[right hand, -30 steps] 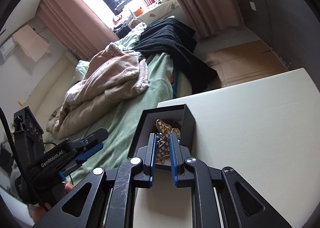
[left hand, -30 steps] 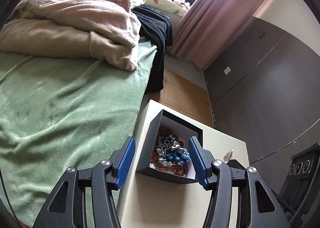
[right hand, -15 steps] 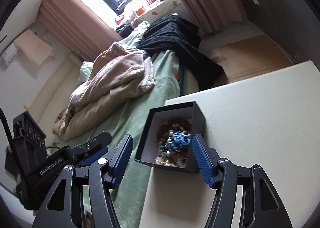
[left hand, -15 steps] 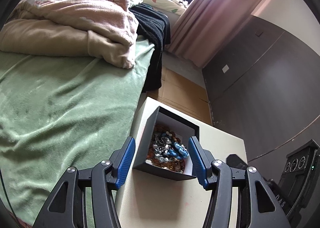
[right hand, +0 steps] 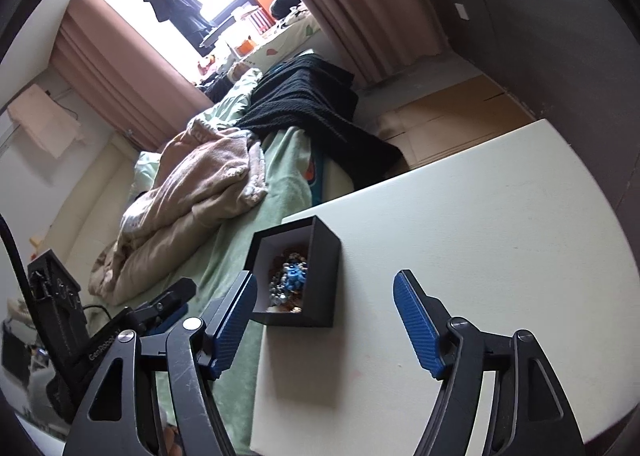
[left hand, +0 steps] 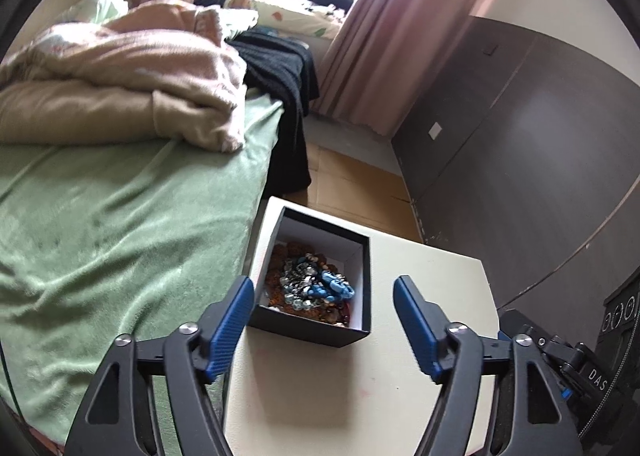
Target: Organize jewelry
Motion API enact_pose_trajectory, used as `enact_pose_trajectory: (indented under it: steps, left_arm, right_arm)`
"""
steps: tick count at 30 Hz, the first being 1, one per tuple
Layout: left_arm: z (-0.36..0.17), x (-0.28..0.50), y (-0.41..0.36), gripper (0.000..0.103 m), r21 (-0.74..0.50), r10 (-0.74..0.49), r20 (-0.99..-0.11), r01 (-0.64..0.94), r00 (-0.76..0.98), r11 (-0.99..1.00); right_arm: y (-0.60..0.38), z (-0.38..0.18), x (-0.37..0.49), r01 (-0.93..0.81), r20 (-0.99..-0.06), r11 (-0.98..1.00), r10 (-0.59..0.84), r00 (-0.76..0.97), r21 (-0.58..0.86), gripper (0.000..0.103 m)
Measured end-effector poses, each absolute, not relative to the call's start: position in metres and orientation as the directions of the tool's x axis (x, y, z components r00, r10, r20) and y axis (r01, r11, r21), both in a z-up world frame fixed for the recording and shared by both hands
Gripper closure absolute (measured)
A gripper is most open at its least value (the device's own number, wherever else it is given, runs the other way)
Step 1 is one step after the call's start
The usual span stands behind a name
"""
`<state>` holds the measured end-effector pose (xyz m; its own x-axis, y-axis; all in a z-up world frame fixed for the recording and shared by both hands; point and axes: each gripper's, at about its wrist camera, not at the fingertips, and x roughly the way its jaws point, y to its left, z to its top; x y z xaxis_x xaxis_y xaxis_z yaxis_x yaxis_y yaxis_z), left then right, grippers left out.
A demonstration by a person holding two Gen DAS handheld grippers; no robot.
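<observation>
Looks like the sorting is basically done: the jewelry [left hand: 310,286] sits piled in the black box [left hand: 320,330] at the left edge of the white table [left hand: 360,388], near its far corner. The left gripper [left hand: 324,296] and right gripper [right hand: 325,294] have both just spread their jaws, nothing between the pads. No loose pieces show on the table, no lid in view. Bed [left hand: 120,216] right alongside, nothing blocking.

One box [left hand: 316,326], two grippers [left hand: 324,306] [right hand: 325,306], one table [right hand: 460,256]
</observation>
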<state>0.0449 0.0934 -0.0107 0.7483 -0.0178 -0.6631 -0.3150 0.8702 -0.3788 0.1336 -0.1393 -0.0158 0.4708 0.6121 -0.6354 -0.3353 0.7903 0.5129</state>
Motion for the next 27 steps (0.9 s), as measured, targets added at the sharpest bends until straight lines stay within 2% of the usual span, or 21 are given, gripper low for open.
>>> enact_pose_trajectory:
  steps: [11,16,21,24,27]
  left_arm:
    - [0.010,0.033,0.045,0.007,-0.262,0.009,-0.578,-0.196,0.816,0.945]
    - [0.013,0.031,0.032,0.004,-0.214,0.026,-0.566,-0.177,0.824,0.961]
    - [0.016,0.027,0.015,0.001,-0.172,0.026,-0.547,-0.143,0.836,0.975]
    - [0.015,0.026,0.008,0.001,-0.166,0.023,-0.553,-0.138,0.833,0.976]
    - [0.014,0.025,0.002,0.001,-0.156,0.027,-0.560,-0.138,0.828,0.978]
  right_arm:
    - [-0.177,-0.003,0.120,-0.306,-0.671,0.851,0.526,0.523,0.427,0.027]
    - [-0.194,0.001,0.117,-0.299,-0.677,0.860,0.510,0.531,0.414,0.025]
    - [-0.211,0.006,0.112,-0.292,-0.667,0.861,0.507,0.546,0.416,0.009]
    - [-0.218,0.009,0.109,-0.287,-0.668,0.872,0.488,0.561,0.397,0.009]
    - [-0.224,0.011,0.106,-0.287,-0.670,0.878,0.479,0.568,0.384,0.004]
